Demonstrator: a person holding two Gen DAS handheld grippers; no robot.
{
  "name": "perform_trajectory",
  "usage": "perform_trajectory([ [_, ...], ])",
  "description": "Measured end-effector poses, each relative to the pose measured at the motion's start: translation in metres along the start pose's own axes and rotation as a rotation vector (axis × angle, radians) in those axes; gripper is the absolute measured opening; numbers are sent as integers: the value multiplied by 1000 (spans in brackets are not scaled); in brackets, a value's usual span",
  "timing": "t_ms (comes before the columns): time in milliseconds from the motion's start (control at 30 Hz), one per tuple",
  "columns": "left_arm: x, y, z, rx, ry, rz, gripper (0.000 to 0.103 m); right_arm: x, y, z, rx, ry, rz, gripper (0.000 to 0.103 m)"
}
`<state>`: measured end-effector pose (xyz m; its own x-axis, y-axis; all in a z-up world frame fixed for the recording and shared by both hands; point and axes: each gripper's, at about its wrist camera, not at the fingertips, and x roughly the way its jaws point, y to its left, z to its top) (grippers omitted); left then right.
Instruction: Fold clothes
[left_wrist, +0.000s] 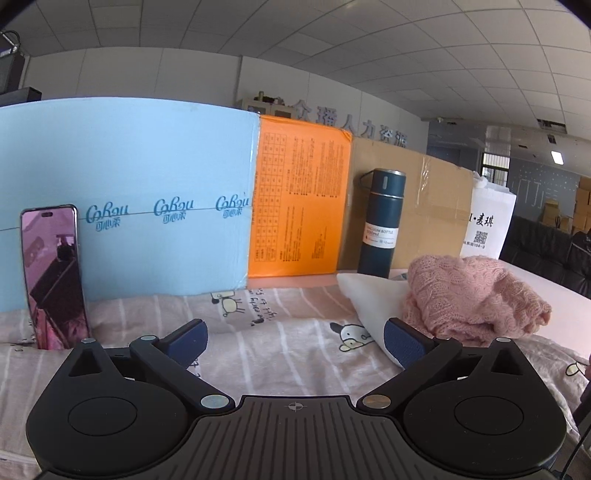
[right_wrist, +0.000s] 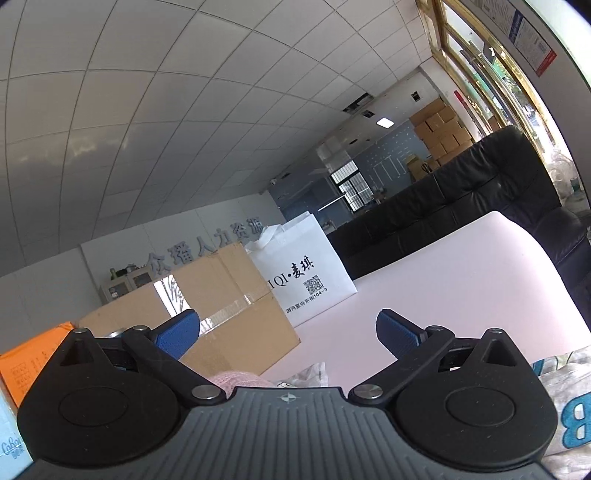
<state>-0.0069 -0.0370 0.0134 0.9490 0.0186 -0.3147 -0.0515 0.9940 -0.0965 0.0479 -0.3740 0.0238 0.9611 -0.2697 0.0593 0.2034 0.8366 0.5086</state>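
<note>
At right of the left wrist frame — pink knitted sweater (left_wrist: 476, 295), bunched, lying on a white garment (left_wrist: 373, 299) over the striped cartoon-print cloth (left_wrist: 280, 347). Left gripper (left_wrist: 295, 341): released, jaws wide, nothing between. Behind: dark bottle (left_wrist: 382, 225), phone (left_wrist: 55, 277) propped upright at left. Right gripper (right_wrist: 288, 334): released, empty — printed garment (right_wrist: 569, 402) at lower right, white bag (right_wrist: 306, 269) on the counter (right_wrist: 461, 280).

Left gripper (left_wrist: 295, 341) has its jaws spread wide, nothing between them. Right gripper (right_wrist: 288, 334) likewise gapes, its 2 pads bare.
</note>
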Motion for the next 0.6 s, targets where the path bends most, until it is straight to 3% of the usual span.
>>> perform_trajectory([
  [333, -39, 22, 5, 25, -52, -181, 103, -121, 73, 85, -312, 2, 235, 103],
  [433, -49, 22, -7, 25, -86, -219, 103, -152, 94, 97, -393, 38, 247, 103],
  [600, -56, 27, -23, 17, -41, -300, 103, -183, 114, 76, -431, 114, 195, 103],
])
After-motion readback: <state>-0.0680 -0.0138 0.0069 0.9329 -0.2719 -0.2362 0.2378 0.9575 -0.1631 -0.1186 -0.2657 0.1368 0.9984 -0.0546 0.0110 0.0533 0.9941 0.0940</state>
